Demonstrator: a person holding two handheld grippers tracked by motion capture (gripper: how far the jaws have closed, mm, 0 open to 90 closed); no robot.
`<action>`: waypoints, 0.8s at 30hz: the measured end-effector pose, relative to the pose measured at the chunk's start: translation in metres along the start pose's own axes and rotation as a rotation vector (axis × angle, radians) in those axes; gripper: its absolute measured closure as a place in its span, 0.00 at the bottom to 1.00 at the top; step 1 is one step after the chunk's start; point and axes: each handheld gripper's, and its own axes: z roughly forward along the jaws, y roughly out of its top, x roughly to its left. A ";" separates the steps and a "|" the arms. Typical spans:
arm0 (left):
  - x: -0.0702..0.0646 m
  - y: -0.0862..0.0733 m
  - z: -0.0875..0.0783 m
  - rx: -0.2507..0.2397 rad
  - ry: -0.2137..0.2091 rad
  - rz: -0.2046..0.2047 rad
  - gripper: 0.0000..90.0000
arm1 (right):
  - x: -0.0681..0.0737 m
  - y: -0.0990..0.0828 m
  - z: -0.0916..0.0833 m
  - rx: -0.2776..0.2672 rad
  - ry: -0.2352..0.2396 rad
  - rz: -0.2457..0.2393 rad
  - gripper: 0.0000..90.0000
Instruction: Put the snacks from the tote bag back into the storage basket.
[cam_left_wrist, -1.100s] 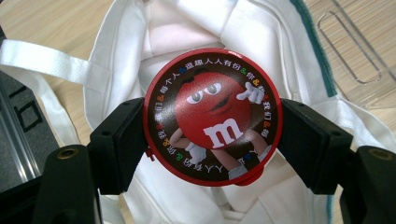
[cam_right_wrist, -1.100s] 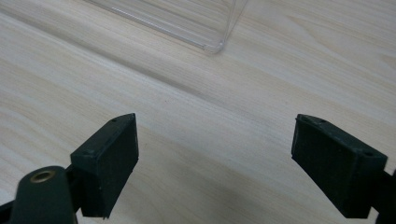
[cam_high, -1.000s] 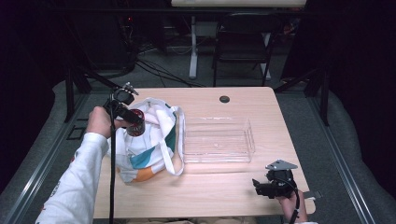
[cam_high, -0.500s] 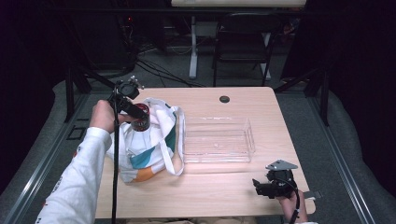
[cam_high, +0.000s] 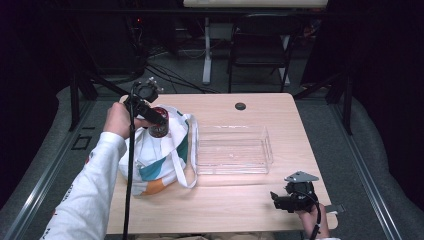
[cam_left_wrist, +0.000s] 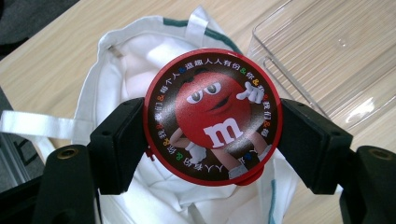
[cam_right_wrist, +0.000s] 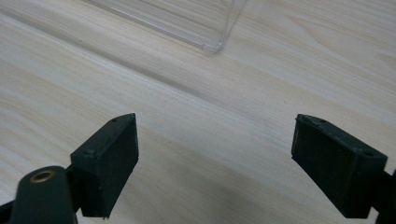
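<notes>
Left tongs clamp a round tin by its sides, both black pads pressed on the red rim. The lid is glossy, printed with a red cartoon candy figure ringed by small characters. In the high view the tin sits left of centre, above the mouth of a soft white cloth bag with teal trim. A clear, rigid plastic tray lies at mid-frame on the pale wood-grain tabletop. Right tongs gape wide, empty, over bare wood at lower right.
</notes>
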 end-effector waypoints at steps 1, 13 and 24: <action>-0.001 0.001 0.000 -0.005 0.001 0.003 0.30 | 0.000 0.000 0.000 0.000 0.003 -0.001 0.16; -0.018 0.018 0.004 -0.005 -0.020 0.052 0.30 | 0.000 0.000 0.000 0.002 0.000 -0.002 0.16; -0.034 0.032 0.007 -0.009 -0.036 0.090 0.30 | -0.001 0.000 0.000 0.003 -0.001 -0.002 0.16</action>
